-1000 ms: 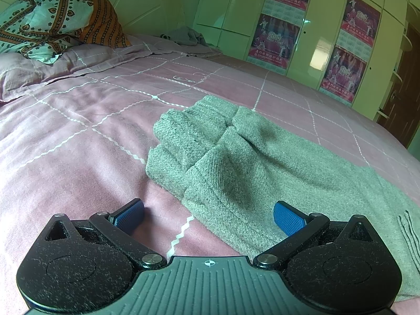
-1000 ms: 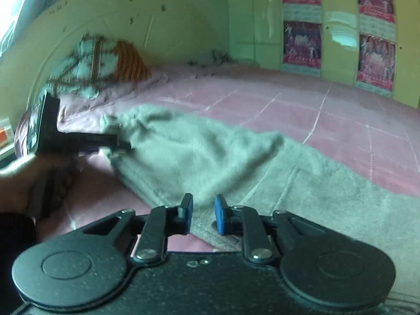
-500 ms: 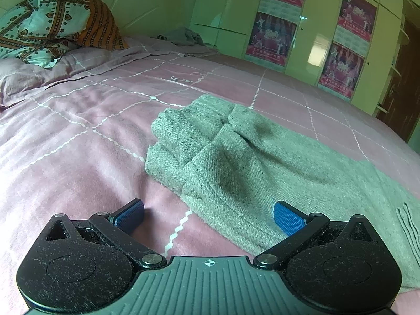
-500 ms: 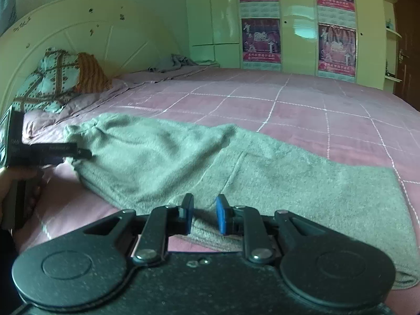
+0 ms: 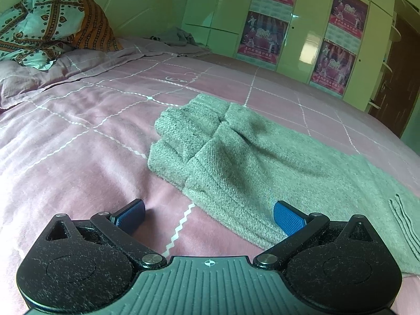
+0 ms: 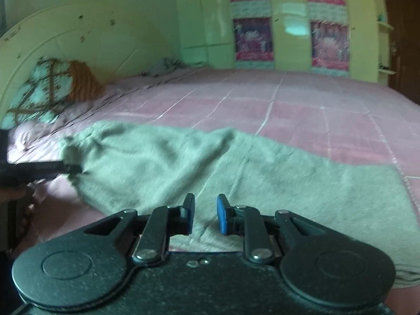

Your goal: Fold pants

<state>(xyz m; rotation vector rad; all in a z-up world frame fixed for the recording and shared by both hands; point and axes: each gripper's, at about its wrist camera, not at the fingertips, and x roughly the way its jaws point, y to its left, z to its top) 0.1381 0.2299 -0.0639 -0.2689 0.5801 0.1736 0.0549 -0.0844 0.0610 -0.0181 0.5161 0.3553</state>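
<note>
The pants (image 5: 262,157) lie flat on the bed (image 5: 78,131), a grey-green knit spread lengthwise ahead of both grippers.

**Left gripper** (image 5: 209,216): jaws wide apart, holding nothing. One pad rests on the bare bed cover; the other sits over the near edge of the pants. The bunched, doubled end of the pants lies just ahead of the jaws, slightly left of centre.

**Right gripper** (image 6: 205,216): jaws close together with a narrow gap between the pads. The pants' near edge runs under and just ahead of them. Whether cloth is pinched in that gap cannot be told; the view is blurred.

**Handling, as judged.** The fabric looks soft, thick and limp, with a coarse weave. It should be light and not slippery, and it will sag and drag on the bed cover rather than hold a shape. Take hold at an edge or corner where layers are stacked, gripping all layers together; a pinch in mid-panel is likely to lift only the top layer. The bed is soft, so the pads can press down to get under an edge.

**View differences.**
- The left view shows the weave, the rolled folds at the bunched end and a fringe or drawstring at far right.
- The right view shows the full length of the pants and the left gripper (image 6: 39,169) itself beside the far-left end.
</note>
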